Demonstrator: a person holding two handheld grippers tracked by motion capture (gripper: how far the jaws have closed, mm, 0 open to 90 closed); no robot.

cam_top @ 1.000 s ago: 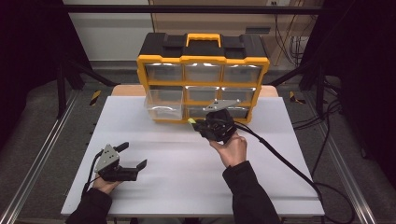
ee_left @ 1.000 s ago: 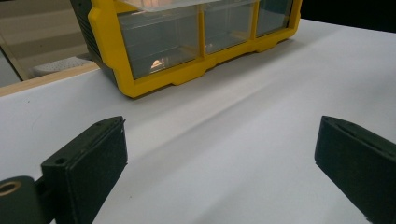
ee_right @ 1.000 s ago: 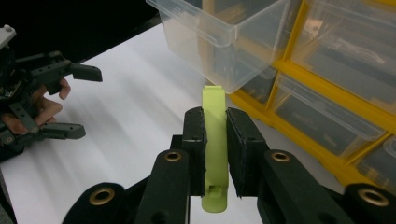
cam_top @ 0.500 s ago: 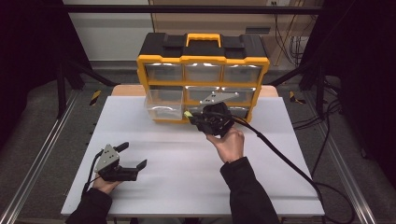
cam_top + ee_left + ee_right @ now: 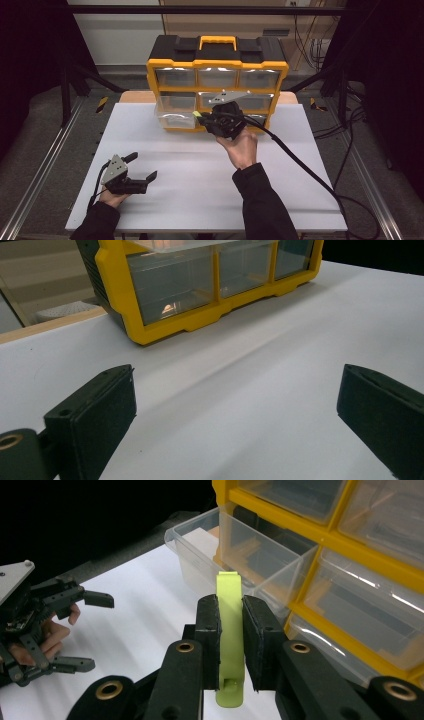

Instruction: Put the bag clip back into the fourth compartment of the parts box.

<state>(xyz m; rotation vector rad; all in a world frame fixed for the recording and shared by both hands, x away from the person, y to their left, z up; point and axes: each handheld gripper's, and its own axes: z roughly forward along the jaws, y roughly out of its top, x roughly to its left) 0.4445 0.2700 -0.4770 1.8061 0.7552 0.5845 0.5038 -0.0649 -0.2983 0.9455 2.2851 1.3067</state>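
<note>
Two tools over a white table (image 5: 300, 165). Right tool (image 5: 202, 118) raised in front of the yellow organiser (image 5: 217, 65), jaws pinched flat on a lime-green clip (image 5: 230, 630), held upright between the pads with its top and bottom ends sticking out. Same clip visible as a small green tip at the tool's nose in the high view (image 5: 198, 115), close beside the pulled-out clear drawer (image 5: 240, 555) at the organiser's lower left. Drawer open toward the table, its front wall just past the clip's upper end in the right gripper view. Black cable (image 5: 300, 165) trailing from the right tool across the table to the near right. Left tool (image 5: 142, 167) low near the table's near left corner, well apart from the organiser, jaws spread wide with nothing between them; bare white table between the two black pads (image 5: 100, 405) in the left gripper view. Other clear drawers of the organiser shut.
</note>
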